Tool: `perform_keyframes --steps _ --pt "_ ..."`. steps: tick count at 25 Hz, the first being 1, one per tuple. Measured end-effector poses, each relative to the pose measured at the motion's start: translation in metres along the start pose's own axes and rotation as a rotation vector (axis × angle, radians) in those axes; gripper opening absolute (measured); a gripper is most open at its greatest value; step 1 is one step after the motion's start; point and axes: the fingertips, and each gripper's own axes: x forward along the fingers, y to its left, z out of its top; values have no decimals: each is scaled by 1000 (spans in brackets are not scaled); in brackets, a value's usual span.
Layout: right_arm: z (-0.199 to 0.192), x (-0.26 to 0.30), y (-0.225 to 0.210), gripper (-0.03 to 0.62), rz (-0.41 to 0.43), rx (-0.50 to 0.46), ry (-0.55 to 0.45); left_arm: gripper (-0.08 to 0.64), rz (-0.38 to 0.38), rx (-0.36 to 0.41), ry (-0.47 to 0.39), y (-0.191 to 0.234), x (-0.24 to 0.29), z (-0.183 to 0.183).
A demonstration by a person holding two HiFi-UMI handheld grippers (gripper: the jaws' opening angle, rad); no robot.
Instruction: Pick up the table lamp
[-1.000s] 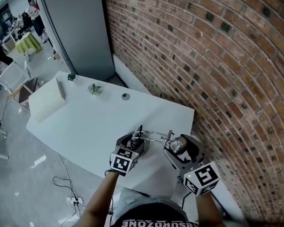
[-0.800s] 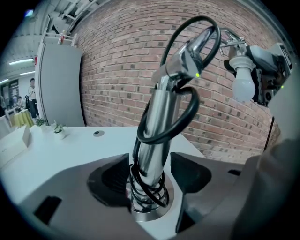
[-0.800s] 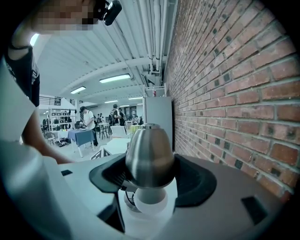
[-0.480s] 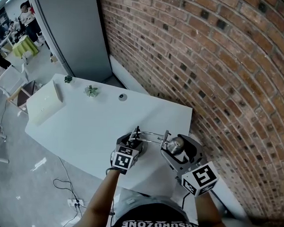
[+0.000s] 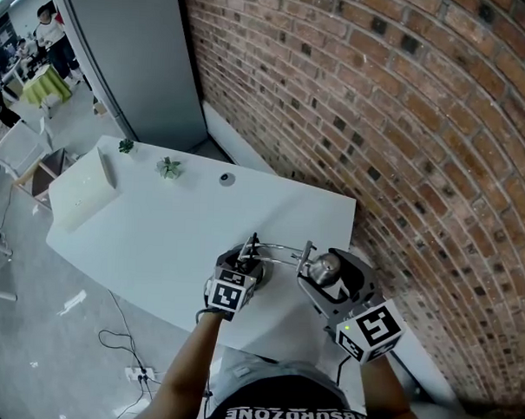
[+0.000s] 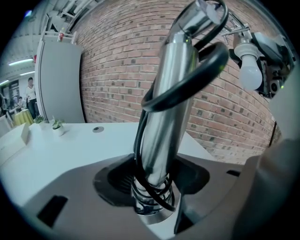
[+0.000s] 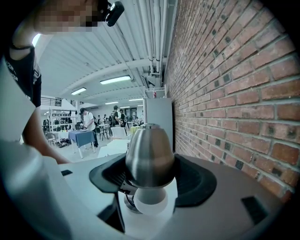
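The table lamp stands near the white table's near right corner. It has a chrome pole wrapped with a black cord, a curved arm, and a chrome head with a white bulb. My left gripper straddles the foot of the pole; in the left gripper view its jaws are closing, with the pole between the pads and not visibly squeezed. My right gripper is shut on the lamp head, whose chrome shell sits between both pads.
A brick wall runs close along the table's right side. At the far end of the table are a white box, two small potted plants and a small round object. A grey cabinet stands behind, and people are far off.
The left gripper has sunk slightly along the pole toward its foot. The right gripper has stayed on the lamp head. The head view has shifted a little.
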Motion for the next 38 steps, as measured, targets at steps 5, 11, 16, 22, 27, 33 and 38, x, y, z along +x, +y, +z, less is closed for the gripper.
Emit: perform_keyframes --steps 5,11,16,22,27,33,38 --pt "-1 1 -1 296 6 -6 10 212 -2 -1 -21 0 0 2" --pt "-2 0 -2 296 13 -9 32 209 -16 -53 -19 -1 -3 2" --pt "-3 0 -3 296 27 -10 48 207 -8 -50 -22 -1 -5 3" --pt "-2 -2 -2 296 36 -18 57 207 -12 -50 -5 -2 -10 1" --pt "1 -9 -3 296 37 -2 49 206 -4 -33 -4 -8 -17 1" --pt "10 -13 -3 296 48 -30 33 206 13 -19 -14 -7 -24 11" --pt "24 -17 -4 296 44 -37 0 204 26 -7 -29 -6 -31 26"
